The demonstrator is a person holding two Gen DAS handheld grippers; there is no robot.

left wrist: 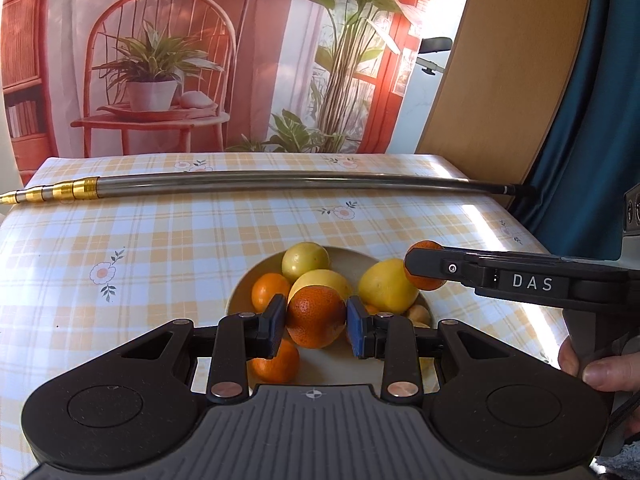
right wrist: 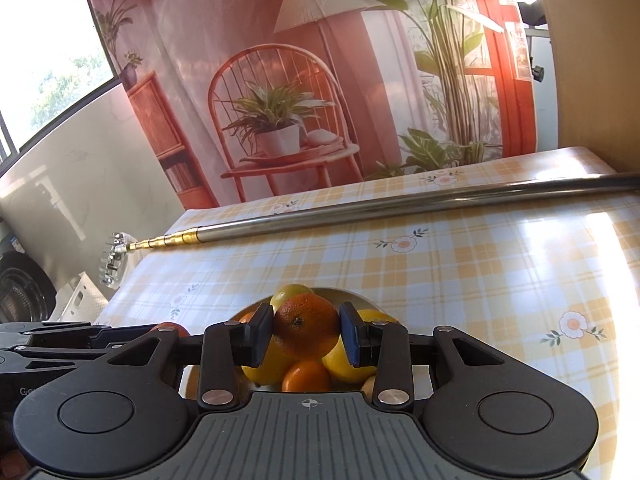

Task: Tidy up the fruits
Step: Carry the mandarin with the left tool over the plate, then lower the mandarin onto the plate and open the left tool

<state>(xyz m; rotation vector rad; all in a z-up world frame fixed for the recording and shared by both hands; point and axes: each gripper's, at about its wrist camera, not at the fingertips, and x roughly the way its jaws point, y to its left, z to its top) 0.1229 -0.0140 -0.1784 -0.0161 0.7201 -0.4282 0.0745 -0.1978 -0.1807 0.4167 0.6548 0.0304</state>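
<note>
Printed backdrop [left wrist: 168, 60], sunlit checked tablecloth [left wrist: 160, 224], window [right wrist: 48, 48] at left

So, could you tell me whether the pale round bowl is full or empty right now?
Fairly full: the pale round bowl holds yellow lemons and small oranges piled together.

Both grippers are matte black with silver rivets, ribbed grey base plates and blue-padded fingers [left wrist: 357, 330]. The right gripper [left wrist: 426, 266] bears white "DAS" lettering beside a small screw.
</note>
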